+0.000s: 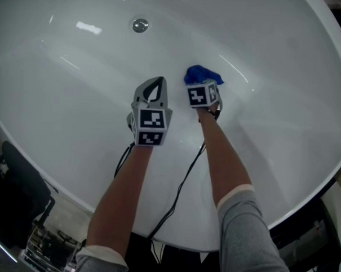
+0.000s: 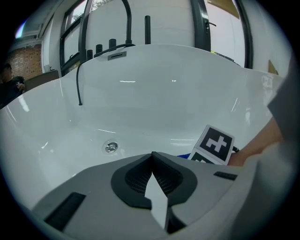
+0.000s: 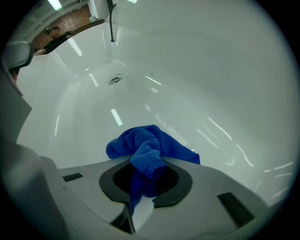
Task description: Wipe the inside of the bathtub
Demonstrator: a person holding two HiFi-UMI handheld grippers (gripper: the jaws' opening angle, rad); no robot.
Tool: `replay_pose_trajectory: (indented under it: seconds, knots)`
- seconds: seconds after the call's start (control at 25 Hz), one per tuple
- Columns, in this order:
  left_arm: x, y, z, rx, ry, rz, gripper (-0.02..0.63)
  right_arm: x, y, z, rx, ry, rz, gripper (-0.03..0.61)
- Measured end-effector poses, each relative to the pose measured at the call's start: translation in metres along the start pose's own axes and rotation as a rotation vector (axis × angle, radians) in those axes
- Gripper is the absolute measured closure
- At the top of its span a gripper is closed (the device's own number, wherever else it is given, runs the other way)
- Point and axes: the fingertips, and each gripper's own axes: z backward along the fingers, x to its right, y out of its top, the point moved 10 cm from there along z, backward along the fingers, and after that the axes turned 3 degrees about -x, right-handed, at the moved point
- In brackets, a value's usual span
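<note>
I look down into a glossy white bathtub (image 1: 59, 99) with a round metal drain (image 1: 140, 25) near its far end. A crumpled blue cloth (image 1: 202, 75) presses against the tub's inner surface, and my right gripper (image 1: 205, 83) is shut on it; in the right gripper view the blue cloth (image 3: 149, 150) bunches out between the jaws. My left gripper (image 1: 154, 89) hangs just left of it, above the tub floor, shut with nothing in it. In the left gripper view the left gripper (image 2: 152, 157) has its jaw tips touching, and the drain (image 2: 111, 147) lies ahead.
A black hose (image 2: 78, 82) hangs over the far rim beside dark tap fittings (image 2: 112, 44). Two black cables (image 1: 179, 189) trail from the grippers over the near rim (image 1: 155, 230). Dark equipment (image 1: 20, 210) stands on the floor at lower left.
</note>
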Motion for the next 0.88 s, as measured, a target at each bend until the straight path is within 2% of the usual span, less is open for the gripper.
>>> replay_pose_trajectory:
  seconds: [0.16, 0.4, 0.6, 0.68, 0.88]
  knots:
    - [0.012, 0.002, -0.003, -0.001, -0.014, -0.006, 0.609, 0.038, -0.007, 0.007, 0.005, -0.093, -0.108, 0.514]
    - [0.029, 0.006, -0.008, 0.011, -0.038, -0.020, 0.609, 0.088, -0.020, 0.016, 0.012, -0.182, -0.290, 0.514]
    - [0.043, 0.012, -0.012, 0.024, -0.054, -0.031, 0.609, 0.138, -0.038, 0.021, 0.010, -0.288, -0.474, 0.514]
    - [0.052, 0.014, -0.013, 0.028, -0.064, -0.037, 0.609, 0.158, -0.043, 0.022, 0.017, -0.341, -0.503, 0.514]
    - [0.069, 0.021, -0.015, 0.040, -0.107, -0.064, 0.609, 0.168, -0.047, 0.031, -0.038, -0.341, -0.621, 0.515]
